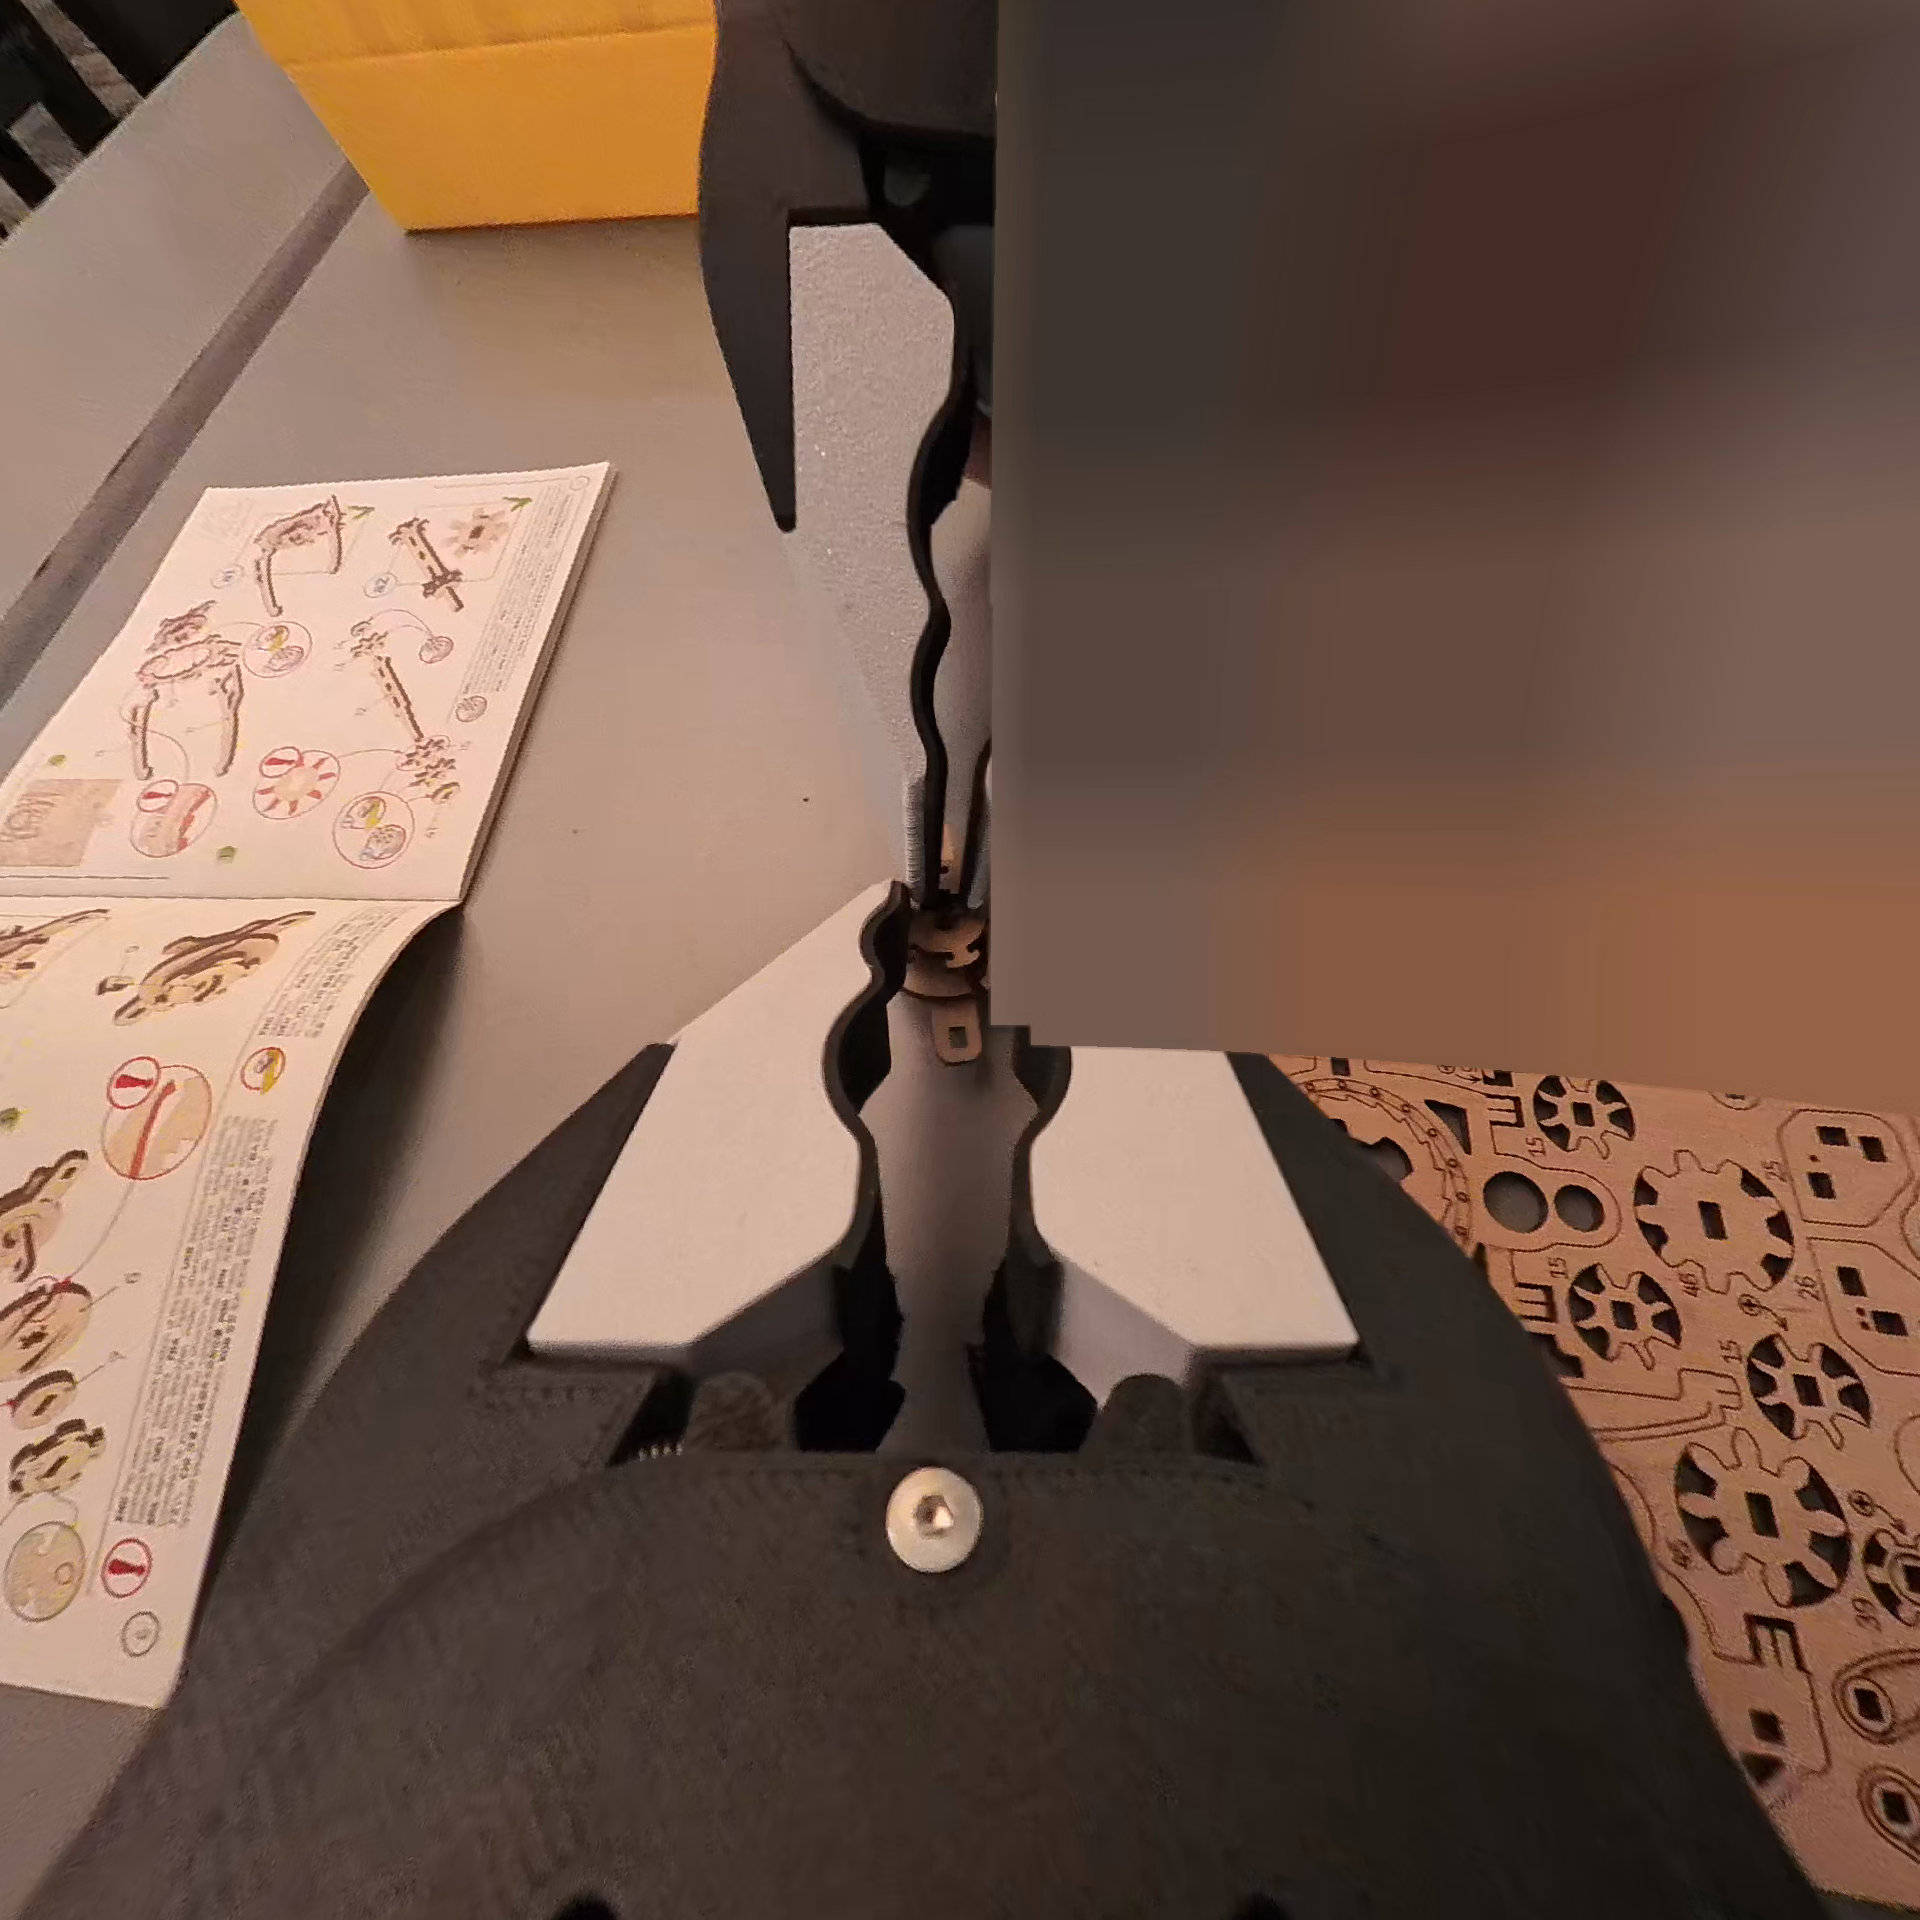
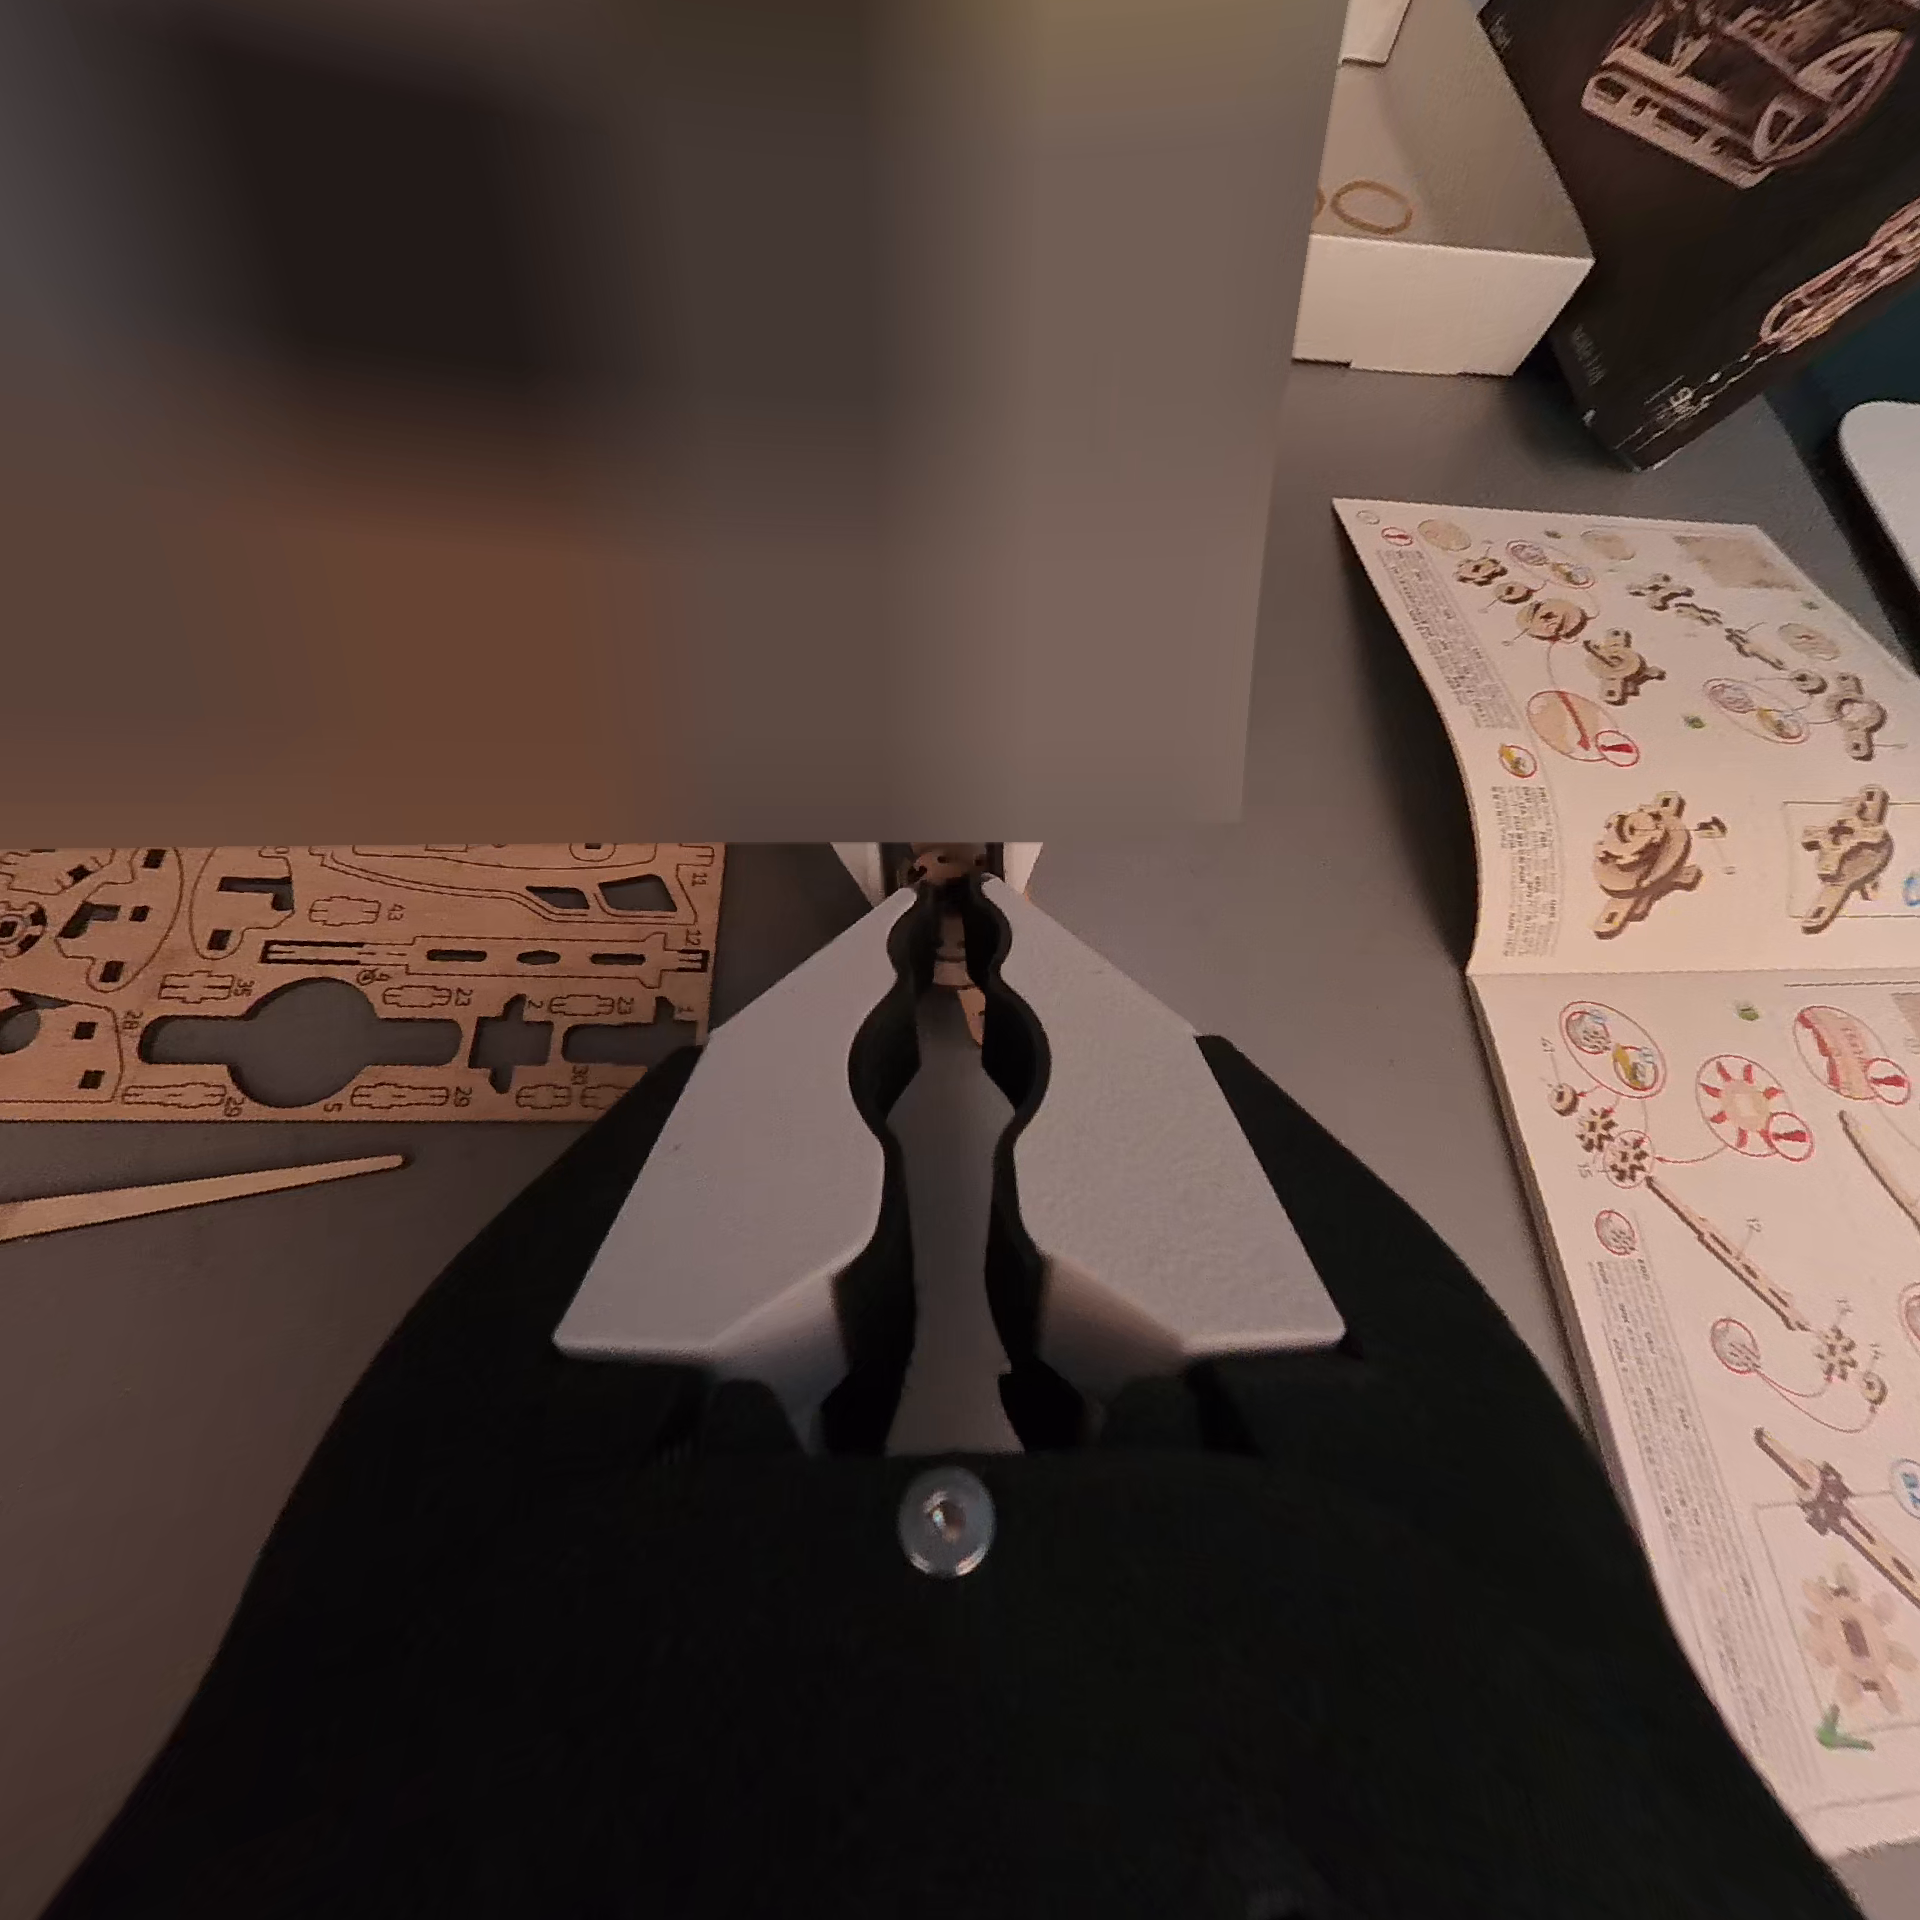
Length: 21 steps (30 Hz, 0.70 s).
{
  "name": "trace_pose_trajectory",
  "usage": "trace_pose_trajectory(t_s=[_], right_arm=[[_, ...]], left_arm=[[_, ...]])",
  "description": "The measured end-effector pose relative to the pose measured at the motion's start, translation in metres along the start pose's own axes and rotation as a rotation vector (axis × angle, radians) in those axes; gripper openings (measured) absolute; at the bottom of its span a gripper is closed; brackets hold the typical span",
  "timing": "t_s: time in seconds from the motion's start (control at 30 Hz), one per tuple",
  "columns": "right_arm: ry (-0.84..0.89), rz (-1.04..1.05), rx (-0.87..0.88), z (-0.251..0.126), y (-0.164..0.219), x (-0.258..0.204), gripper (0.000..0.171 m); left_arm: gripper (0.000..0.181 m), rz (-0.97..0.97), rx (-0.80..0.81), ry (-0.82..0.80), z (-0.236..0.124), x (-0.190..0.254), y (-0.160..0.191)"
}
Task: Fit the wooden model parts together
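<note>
1. Pale laser-cut wood sits pinched at the tips of my left gripper, mid-frame in the left wrist view: a small wooden assembly, a round slotted disc on a flat tabbed strip, with the jaws narrowed onto it.
2. My right gripper meets it from the opposite side, centre of its own view, jaws drawn in on the wooden piece; a blurred patch hides the joint beyond.
3. I judge the fit as under way: the two grippers hold wood tip to tip, but I cannot tell whether the parts are seated.
4. Much is left, I think. The parts sheet at lower right of the left view has empty holes but many gears uncut.
5. Outward, the open instruction booklet lies at left, a yellow box upper left, all on the grey table.
6. A wooden pick lies at left in the right view.
</note>
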State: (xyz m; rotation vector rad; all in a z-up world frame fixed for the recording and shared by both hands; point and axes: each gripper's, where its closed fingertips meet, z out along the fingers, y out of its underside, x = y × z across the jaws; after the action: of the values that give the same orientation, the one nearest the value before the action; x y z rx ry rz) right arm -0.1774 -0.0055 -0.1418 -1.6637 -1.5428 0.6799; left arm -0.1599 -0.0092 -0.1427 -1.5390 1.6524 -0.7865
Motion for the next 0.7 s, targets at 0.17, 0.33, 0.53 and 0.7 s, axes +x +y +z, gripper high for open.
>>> trace_pose_trajectory(t_s=[0.17, 0.33, 0.53, 0.7], right_arm=[[-0.036, 0.021, 0.052, -0.005, -0.002, -0.003, 0.019], [-0.048, -0.006, 0.019, -0.006, 0.007, -0.003, 0.022], [0.009, -0.004, -0.033, -0.004, 0.019, 0.009, 0.021], [0.034, 0.026, -0.028, -0.008, 0.022, 0.018, 0.019]], left_arm=[[0.044, 0.018, -0.101, -0.015, -0.002, -0.005, 0.020], [0.033, 0.019, -0.129, 0.006, -0.003, -0.003, 0.026], [0.020, 0.012, -0.142, 0.050, -0.005, 0.003, 0.028], [0.020, 0.055, -0.152, 0.036, -0.007, 0.003, 0.029]])
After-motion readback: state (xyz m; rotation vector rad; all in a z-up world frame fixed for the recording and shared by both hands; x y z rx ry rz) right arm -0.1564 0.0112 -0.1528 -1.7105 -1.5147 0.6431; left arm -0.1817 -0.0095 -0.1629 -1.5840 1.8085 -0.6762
